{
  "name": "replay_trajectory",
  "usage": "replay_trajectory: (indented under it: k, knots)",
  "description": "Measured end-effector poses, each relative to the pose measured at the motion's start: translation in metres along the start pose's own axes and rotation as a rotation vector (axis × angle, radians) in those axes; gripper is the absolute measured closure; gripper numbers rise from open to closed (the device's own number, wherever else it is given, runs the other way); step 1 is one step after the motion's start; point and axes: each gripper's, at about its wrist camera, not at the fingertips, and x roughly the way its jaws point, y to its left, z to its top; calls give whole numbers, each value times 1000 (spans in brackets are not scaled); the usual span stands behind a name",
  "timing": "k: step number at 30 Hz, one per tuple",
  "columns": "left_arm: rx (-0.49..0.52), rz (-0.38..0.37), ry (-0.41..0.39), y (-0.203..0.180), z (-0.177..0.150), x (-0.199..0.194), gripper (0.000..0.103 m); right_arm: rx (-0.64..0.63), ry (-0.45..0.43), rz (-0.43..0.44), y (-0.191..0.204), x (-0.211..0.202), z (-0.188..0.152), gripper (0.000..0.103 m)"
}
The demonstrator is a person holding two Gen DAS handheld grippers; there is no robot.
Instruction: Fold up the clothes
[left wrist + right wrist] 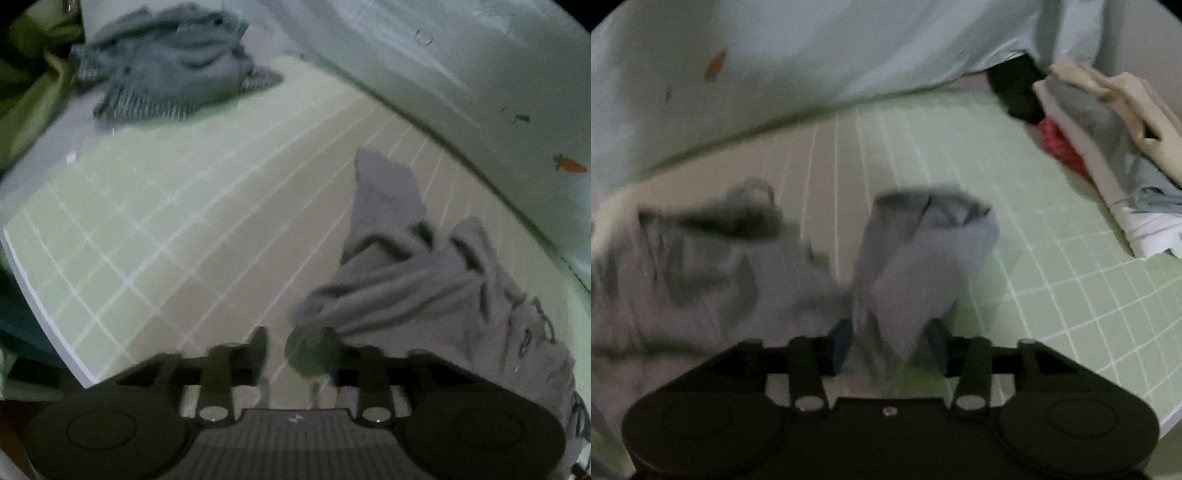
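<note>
1. Left gripper (295,349): jaws apart, clamped on nothing; a bunched corner of the grey garment (417,269) touching the right finger, the rest spreading to 2 o'clock across the green grid mat (155,206).
2. Blue-grey striped cloth (173,62) far off at 11 o'clock, well apart from the tool.
3. Right gripper (890,343): jaws apart, a fold of the grey garment (916,251) hanging loose between the fingers, pads not pressing; bulk lying at 10 o'clock.
4. Pile of clothes (1108,140) at 2 o'clock, by the mat's edge.
</note>
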Motion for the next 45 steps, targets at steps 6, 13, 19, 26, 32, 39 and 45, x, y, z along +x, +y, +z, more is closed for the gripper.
replay_trajectory:
  k: [6,13,19,26,32,39,45]
  knots:
    - [76,-61,-27,-34,23,1,28,159,-88,69,1,1,36,27]
    - [175,-144,-5,-92,58,30,23,247,-53,222,28,42,78,26]
    - [214,-201,67,-136,90,80,22,307,85,314,52,108,99,27]
    - [273,-182,184,-171,112,146,27,270,267,283,76,164,104,50]
    - [237,-231,183,-183,125,160,102,147,196,292,82,162,119,91]
    - [260,-376,-112,-220,187,90,103,114,-96,342,88,118,194,92]
    - [313,-372,-335,-238,211,51,102,13,-413,288,94,54,225,92]
